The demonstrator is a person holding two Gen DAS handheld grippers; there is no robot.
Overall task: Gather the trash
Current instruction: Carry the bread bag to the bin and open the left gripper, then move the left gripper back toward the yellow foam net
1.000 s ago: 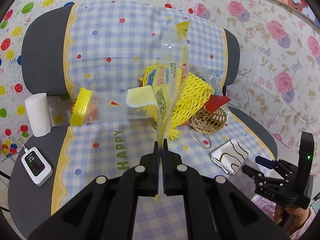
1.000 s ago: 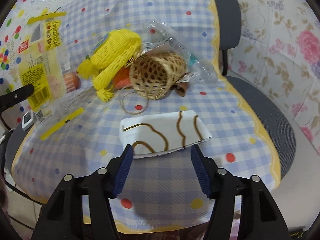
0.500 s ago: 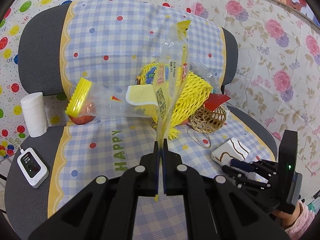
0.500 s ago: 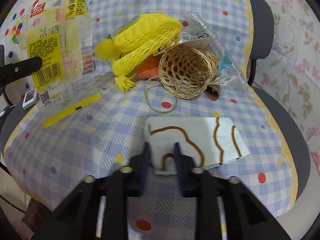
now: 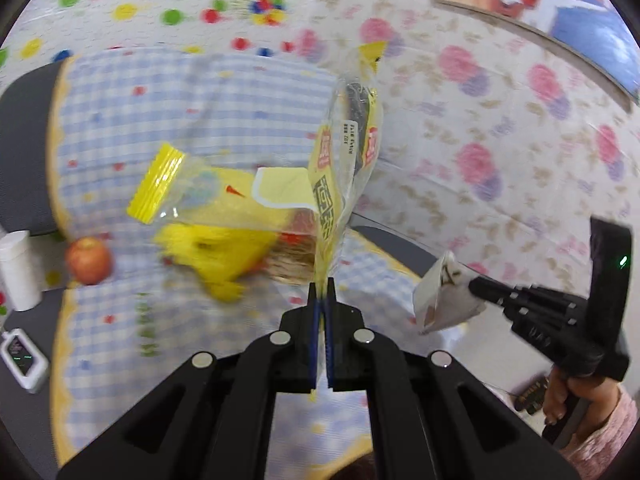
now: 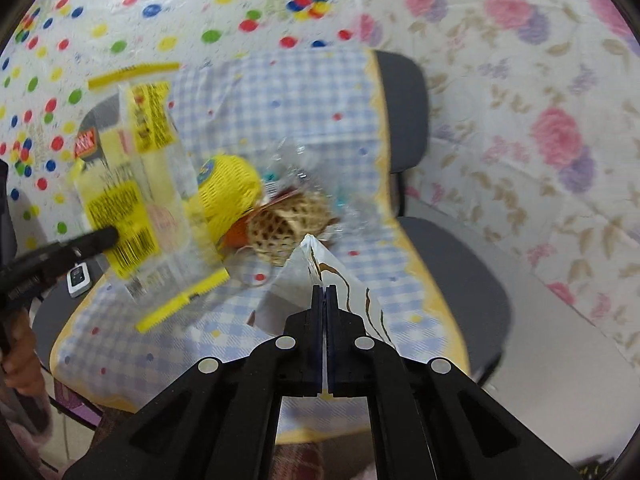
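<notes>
My left hand-held gripper (image 5: pixel 321 292) is clenched on the clear zip bag (image 5: pixel 340 152), which hangs upright above the chair (image 6: pixel 452 280). My right hand-held gripper (image 6: pixel 325 294) pinches the white paper wrapper (image 6: pixel 320 276), lifted off the checked cloth (image 6: pixel 312 108). Beyond lie a wicker basket (image 6: pixel 280 232), yellow foam net (image 6: pixel 228 196) and an apple (image 5: pixel 89 260).

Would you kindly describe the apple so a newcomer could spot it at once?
Find the grey chair draped in a blue checked cloth. At the seat's left edge, near a white roll, sits the apple, the only round, reddish, unwrapped thing there.
</notes>
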